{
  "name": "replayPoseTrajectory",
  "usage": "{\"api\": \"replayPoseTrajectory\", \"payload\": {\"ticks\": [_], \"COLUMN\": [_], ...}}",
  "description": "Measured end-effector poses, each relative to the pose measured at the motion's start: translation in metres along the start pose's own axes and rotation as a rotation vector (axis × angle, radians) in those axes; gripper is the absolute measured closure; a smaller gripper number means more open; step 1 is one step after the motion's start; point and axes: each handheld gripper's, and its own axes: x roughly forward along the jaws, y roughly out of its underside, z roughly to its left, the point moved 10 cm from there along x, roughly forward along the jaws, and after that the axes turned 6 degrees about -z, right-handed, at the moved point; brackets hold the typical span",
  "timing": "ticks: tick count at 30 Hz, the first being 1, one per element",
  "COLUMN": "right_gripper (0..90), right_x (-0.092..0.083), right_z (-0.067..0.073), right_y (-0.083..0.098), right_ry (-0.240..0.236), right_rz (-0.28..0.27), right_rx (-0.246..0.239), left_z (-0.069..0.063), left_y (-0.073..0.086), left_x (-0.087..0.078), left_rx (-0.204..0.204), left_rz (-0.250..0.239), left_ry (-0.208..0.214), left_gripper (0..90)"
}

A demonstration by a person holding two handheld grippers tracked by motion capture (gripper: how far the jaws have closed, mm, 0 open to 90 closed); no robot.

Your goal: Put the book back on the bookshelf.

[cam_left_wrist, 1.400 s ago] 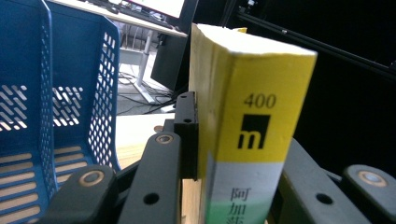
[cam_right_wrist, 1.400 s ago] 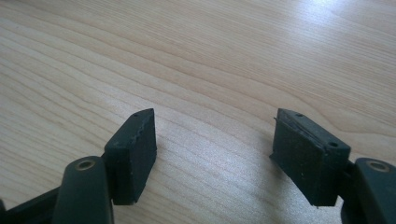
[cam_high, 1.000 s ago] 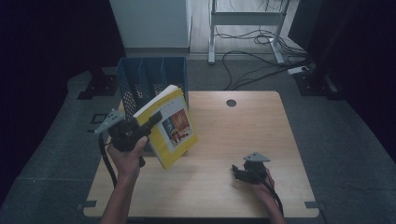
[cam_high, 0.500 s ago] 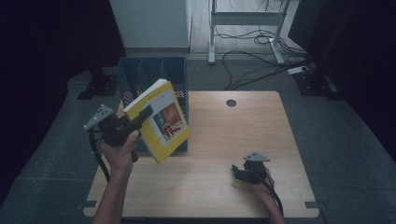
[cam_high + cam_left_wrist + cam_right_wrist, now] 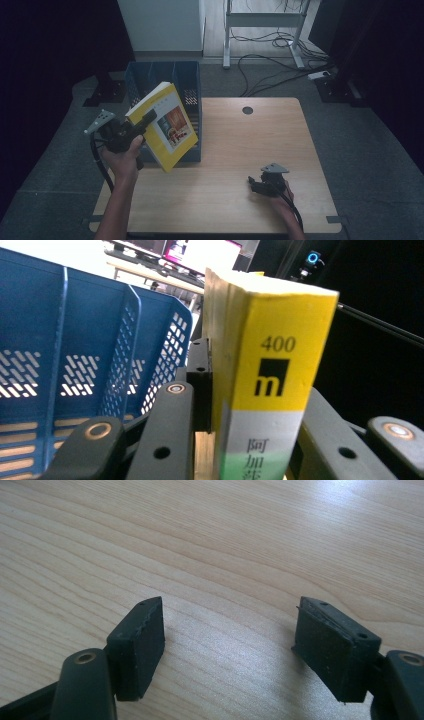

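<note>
Your table (image 5: 235,150) is a pale wooden top with a small round hole near its far edge, and a blue file rack (image 5: 175,80) with upright dividers sits at its far left corner. Above the rack's near side you hold a thick yellow book (image 5: 167,127) tilted in the air, spine toward you. Your left gripper (image 5: 145,122) has its jaws clamped on the book near the spine, one pad against each cover. Your right gripper (image 5: 257,186) rests low at the table's near right, its jaws apart with only bare wood between them.
</note>
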Motion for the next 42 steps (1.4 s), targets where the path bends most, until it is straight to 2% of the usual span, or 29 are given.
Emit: {"api": "replayPoseTrajectory", "payload": {"ticks": [13,28,42], "right_gripper": [27.2,27.2,27.4], "right_x": [0.000,0.000,0.000], "right_z": [0.000,0.000,-0.002], "right_y": [0.000,0.000,0.000], "right_ry": [0.002,0.004,0.014], "right_rz": [0.000,0.001,0.000], "right_rx": [0.003,0.004,0.010], "left_z": [0.014,0.014,0.014], "left_y": [0.000,-0.001,-0.001], "left_x": [0.009,0.026,0.046], "left_rx": [0.006,0.023,0.041], "left_rz": [0.002,0.000,0.020], "left_ry": [-0.057,-0.085,-0.112], "left_gripper": [75.5,75.5,75.5]}}
